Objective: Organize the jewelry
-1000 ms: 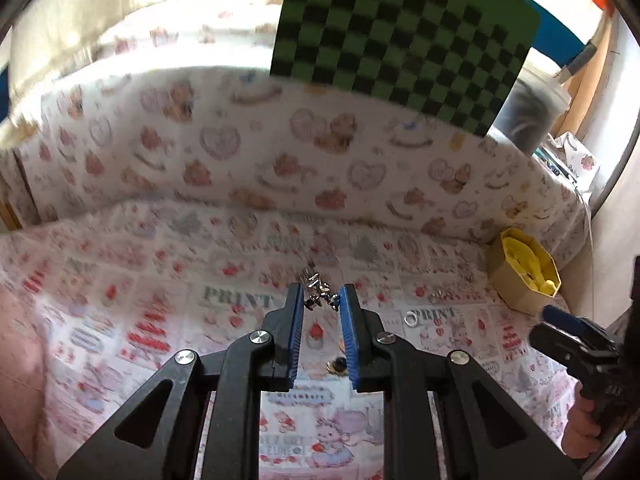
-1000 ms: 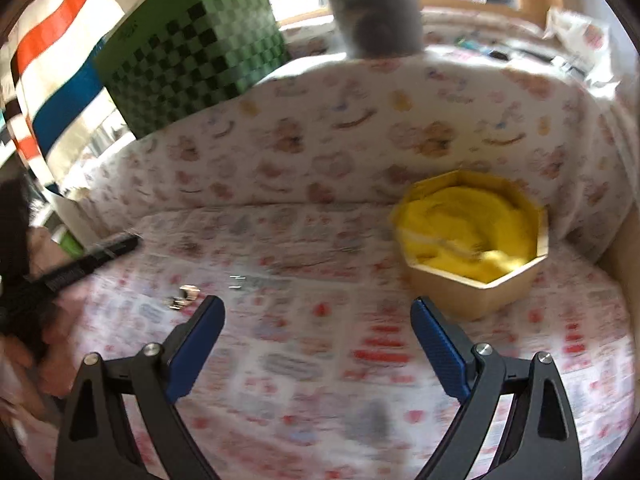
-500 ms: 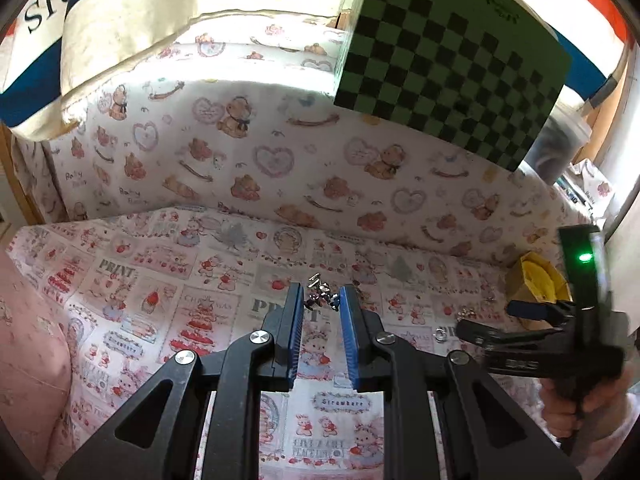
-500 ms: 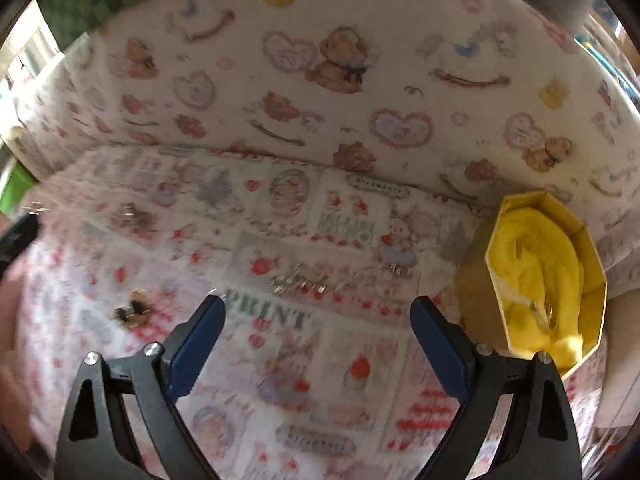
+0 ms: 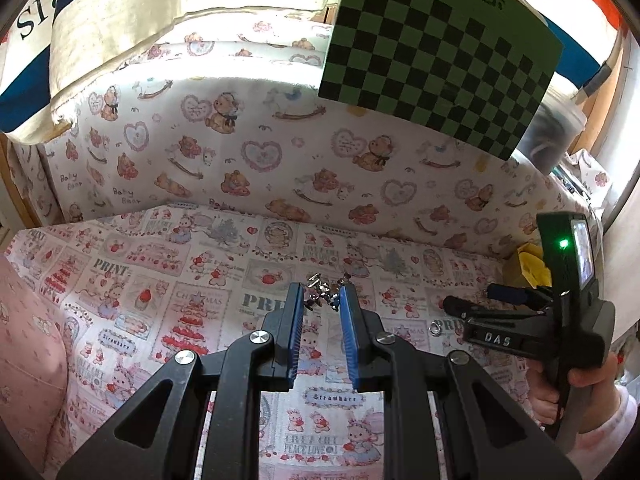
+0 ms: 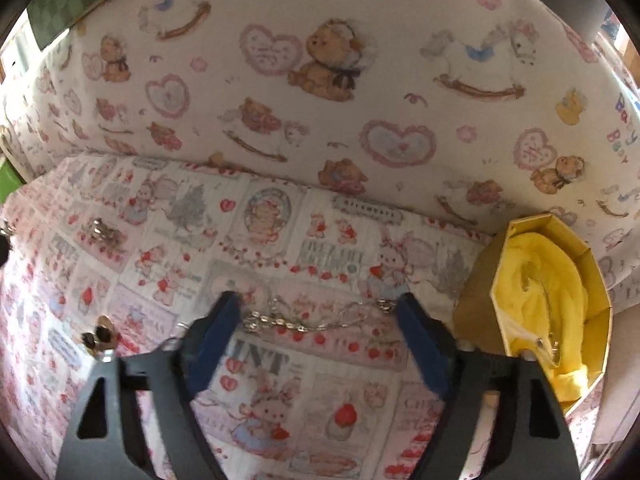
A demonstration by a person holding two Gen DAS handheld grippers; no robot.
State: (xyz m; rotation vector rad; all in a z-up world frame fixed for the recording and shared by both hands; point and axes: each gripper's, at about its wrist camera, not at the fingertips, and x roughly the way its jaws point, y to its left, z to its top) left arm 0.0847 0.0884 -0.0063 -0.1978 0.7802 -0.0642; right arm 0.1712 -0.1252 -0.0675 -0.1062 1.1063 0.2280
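**On the printed cloth: one piece held, a chain framed**

On the patterned pink-and-white cloth (image 6: 280, 368), near the lens, the right gripper (image 6: 320, 312) is seen pointing steeply down, its blue-padded jaws closing. A thin silver chain bracelet (image 6: 304, 320) lies flat on the cloth between the fingertips; the pads are not yet pressed on it. Just left of the left finger, a small gold-and-dark earring (image 6: 100, 334) is seen lying on the cloth. Farther left, a little silver cluster (image 6: 102, 230) rests well apart from the chain. To the right, an octagonal tan box lined with yellow fabric (image 6: 476, 300) stands beside the gripper, a small silver piece lying inside it.

In the left wrist view, the left gripper (image 5: 322, 300) is held narrow, clamped on a small silver jewelry piece (image 5: 320, 294) at the fingertips, above the cloth. Beyond it, a small silver ring (image 5: 435, 328) lies on the cloth. A teddy-bear-printed fabric wall (image 5: 280, 160) rises behind, with a green-and-black chequered board (image 5: 440, 52) above it.
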